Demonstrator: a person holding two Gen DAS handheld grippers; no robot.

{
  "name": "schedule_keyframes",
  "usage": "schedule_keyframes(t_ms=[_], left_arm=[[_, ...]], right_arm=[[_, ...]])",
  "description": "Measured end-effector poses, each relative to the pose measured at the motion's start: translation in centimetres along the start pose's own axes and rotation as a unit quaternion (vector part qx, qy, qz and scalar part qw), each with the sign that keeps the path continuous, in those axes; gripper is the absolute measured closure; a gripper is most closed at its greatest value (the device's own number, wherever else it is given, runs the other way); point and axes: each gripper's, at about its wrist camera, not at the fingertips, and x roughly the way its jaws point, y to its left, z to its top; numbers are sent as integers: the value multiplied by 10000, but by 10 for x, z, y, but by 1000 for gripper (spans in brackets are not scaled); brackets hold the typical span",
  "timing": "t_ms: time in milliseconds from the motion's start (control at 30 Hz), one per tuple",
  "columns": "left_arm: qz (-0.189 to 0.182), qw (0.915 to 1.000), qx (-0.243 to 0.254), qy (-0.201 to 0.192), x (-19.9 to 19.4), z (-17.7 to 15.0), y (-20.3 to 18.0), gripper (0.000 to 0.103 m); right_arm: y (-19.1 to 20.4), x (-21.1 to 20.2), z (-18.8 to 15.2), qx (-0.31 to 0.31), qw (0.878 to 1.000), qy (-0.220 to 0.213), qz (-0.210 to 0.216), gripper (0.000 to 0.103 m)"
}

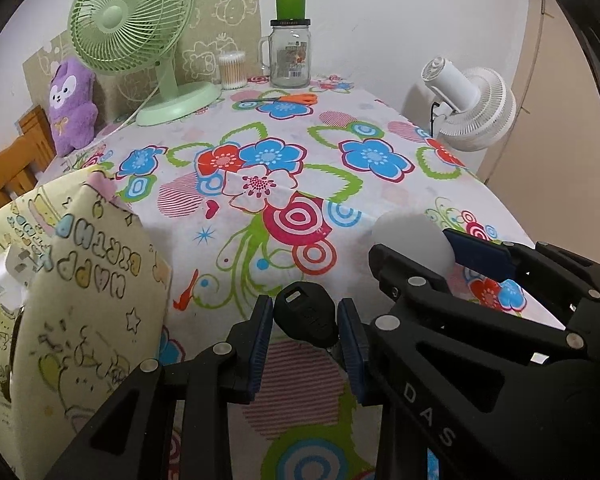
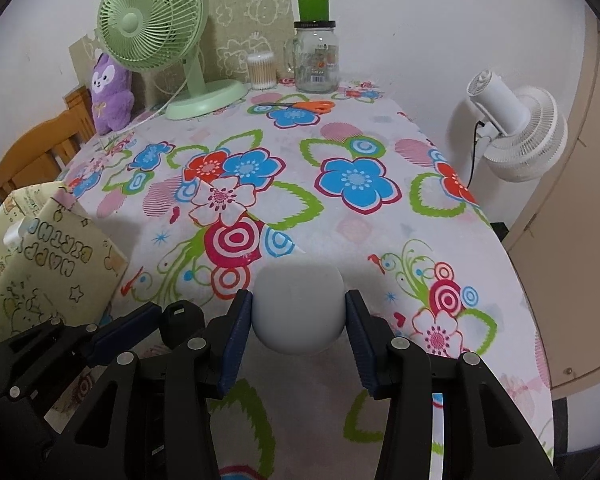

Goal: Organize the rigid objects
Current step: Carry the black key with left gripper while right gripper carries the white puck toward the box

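A black key fob (image 1: 306, 314) sits between the blue pads of my left gripper (image 1: 305, 322); the pads close on its sides. It also shows in the right wrist view (image 2: 180, 320). A white rounded earbud case (image 2: 299, 308) is held between the pads of my right gripper (image 2: 299, 320); in the left wrist view it shows as a pale case (image 1: 414, 242). Both grippers hover just above the flowered tablecloth (image 2: 340, 232), side by side, the left one to the left. A yellow "Happy Birthday" gift box (image 1: 80, 300) stands open at the left, with a white charger (image 1: 4, 276) inside.
At the table's far end stand a green desk fan (image 1: 140, 40), a glass jar (image 1: 290, 54) with a green cup on top, a cotton swab tub (image 1: 233, 70) and orange scissors (image 1: 296, 99). A purple plush (image 1: 72, 104), wooden chair and white fan (image 1: 472, 108) flank the table.
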Motion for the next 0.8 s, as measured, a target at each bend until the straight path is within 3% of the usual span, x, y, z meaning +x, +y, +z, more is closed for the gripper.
schedule_keyframes(t_ms=[800], left_arm=[[-56, 9992, 104, -371, -60, -22, -6, 69]], right_arm=[[11, -65, -25, 125, 9992, -367, -44, 53]])
